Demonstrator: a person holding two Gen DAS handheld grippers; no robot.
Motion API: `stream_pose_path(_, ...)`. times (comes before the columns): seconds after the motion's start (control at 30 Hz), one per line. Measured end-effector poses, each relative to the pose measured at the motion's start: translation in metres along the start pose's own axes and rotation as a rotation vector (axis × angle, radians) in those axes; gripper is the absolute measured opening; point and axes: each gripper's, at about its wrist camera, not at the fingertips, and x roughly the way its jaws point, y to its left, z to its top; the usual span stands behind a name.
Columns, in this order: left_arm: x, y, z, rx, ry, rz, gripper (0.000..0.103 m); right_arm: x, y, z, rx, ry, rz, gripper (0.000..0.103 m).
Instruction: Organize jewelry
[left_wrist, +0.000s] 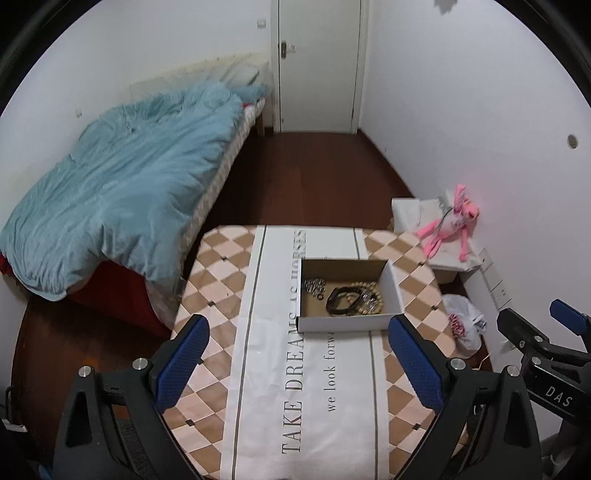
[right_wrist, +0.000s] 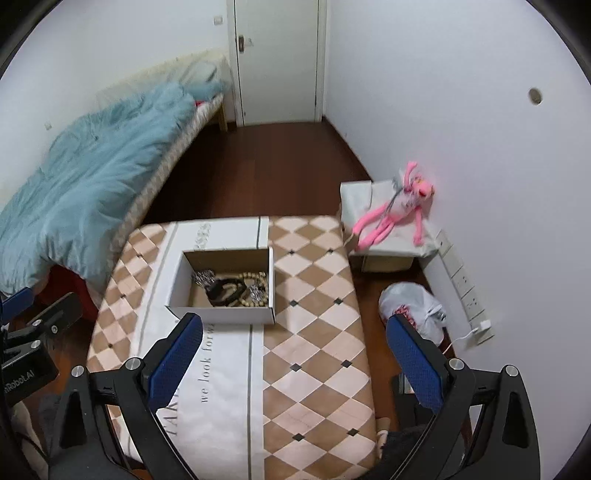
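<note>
Jewelry heaped in open-topped box, no clear axis.

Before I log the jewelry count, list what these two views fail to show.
- Box floor near its front wall: hidden by that wall in both wrist views.
- Silver pieces: too small in the left wrist view to tell type or number.
- Black band and bead bracelet: overlapping in the right wrist view, so any smaller item beneath is hidden.
- Table near edge: covered by the open right gripper.
</note>
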Motion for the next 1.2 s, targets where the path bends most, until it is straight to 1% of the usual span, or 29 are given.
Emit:
stream_pose_path(0.13,-0.032,-0.001,0.001,0.001,-0.053,-0.007,0.099,-0.038,0.000,0.000,0.001,-0.055,0.002,0.103)
stream_pose_path(0.23,-0.050,0.002,0.000,-0.008,-0.074,-0.012,0.099,-0.062,0.003,-0.001,-0.002,-0.085,0.006,0.103)
stream_pose_path(0.33,-0.062,0.004,-0.002,-0.015,-0.087,-0.013,0.099,-0.077,0.005,-0.002,-0.001,-0.107,0.015,0.103)
stream_pose_path(0.4,-0.067,0.004,-0.003,-0.013,-0.095,0.004,0.099,-0.084,0.006,-0.003,-0.004,-0.115,0.014,0.103)
stream_pose_path(0.53,-0.071,0.007,-0.005,-0.020,-0.103,0.021,0.099,-0.088,0.008,-0.005,-0.007,-0.115,0.019,0.103)
stream_pose_path(0.67,-0.067,0.006,-0.005,-0.015,-0.092,0.015,0.099,-0.085,0.008,-0.004,-0.005,-0.112,0.019,0.103)
stream_pose_path(0.77,-0.057,0.004,-0.004,-0.016,-0.064,0.010,0.099,-0.075,0.007,-0.002,-0.002,-0.097,0.016,0.103)
stream_pose_path(1.03,-0.020,0.000,0.005,-0.024,0.008,0.018,0.099,-0.028,0.004,0.013,-0.005,-0.027,-0.005,0.103)
stream_pose_path(1.2,0.004,-0.005,0.012,0.001,0.046,0.031,0.099,0.003,0.007,0.025,-0.022,0.021,-0.004,0.103)
